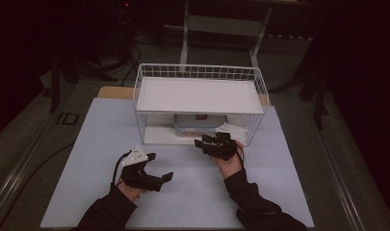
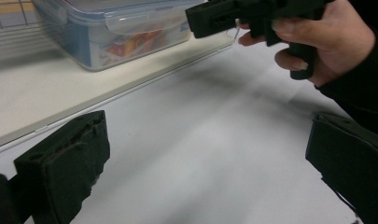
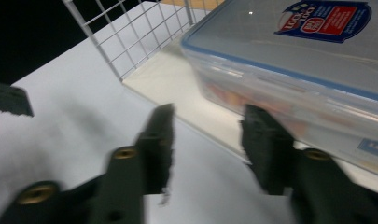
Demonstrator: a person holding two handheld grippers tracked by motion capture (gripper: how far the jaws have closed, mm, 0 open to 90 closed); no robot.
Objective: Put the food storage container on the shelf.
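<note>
High view: we see the left gripper point(image 1: 161, 167) wide open and empty, the right gripper point(image 1: 205, 141) at the wire rack point(image 1: 201, 72) mouth, the container point(image 1: 197, 126) just beyond its tips. Left gripper view: jaws far apart, container ahead-left. Right gripper view: jaws parted, holding nothing, container point(image 3: 289, 65) just ahead.

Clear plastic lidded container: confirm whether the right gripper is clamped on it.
No: the right gripper hangs open before the clear plastic lidded container.

White wire rack point(image 1: 201, 72), blue-rimmed clear box point(image 3: 289, 60)
</note>
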